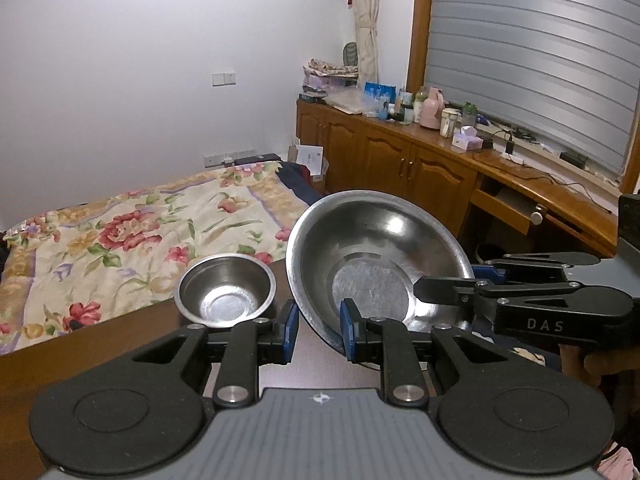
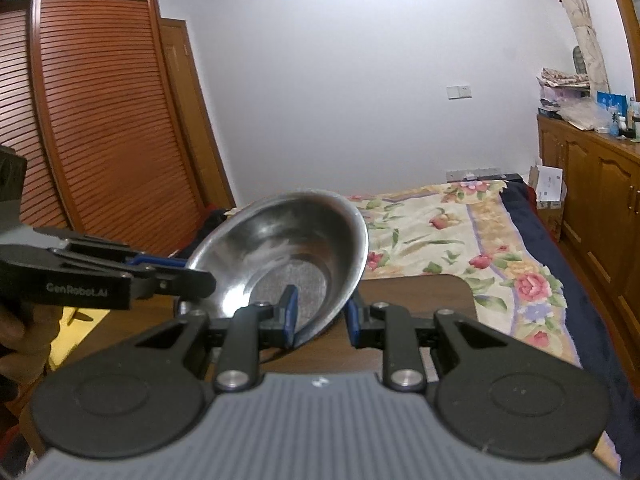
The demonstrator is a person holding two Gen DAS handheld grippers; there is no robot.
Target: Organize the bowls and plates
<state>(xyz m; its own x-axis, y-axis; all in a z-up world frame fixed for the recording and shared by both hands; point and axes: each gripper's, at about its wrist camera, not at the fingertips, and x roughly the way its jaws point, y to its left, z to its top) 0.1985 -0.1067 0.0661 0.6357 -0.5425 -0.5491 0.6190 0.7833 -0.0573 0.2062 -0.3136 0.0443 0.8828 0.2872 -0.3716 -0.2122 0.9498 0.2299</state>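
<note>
At the centre of the left wrist view, a large steel bowl [image 1: 376, 256] was tilted up off the brown desk [image 1: 120, 344], its hollow facing the camera. The left gripper [image 1: 319, 330] had its blue-padded fingers [image 1: 349, 330] set narrowly astride the bowl's lower rim; whether they pressed the metal could not be told. The right gripper [image 1: 444, 286] reached in from the right of the frame and pinched the bowl's right edge. In the right wrist view the right gripper [image 2: 322, 316] clamped the large steel bowl [image 2: 288, 248] at its near rim, one finger inside, one outside. A small steel bowl [image 1: 226, 290] stood upright on the desk just left of the large one. A floral bedspread [image 1: 140, 232] filled the left of the frame.
</note>
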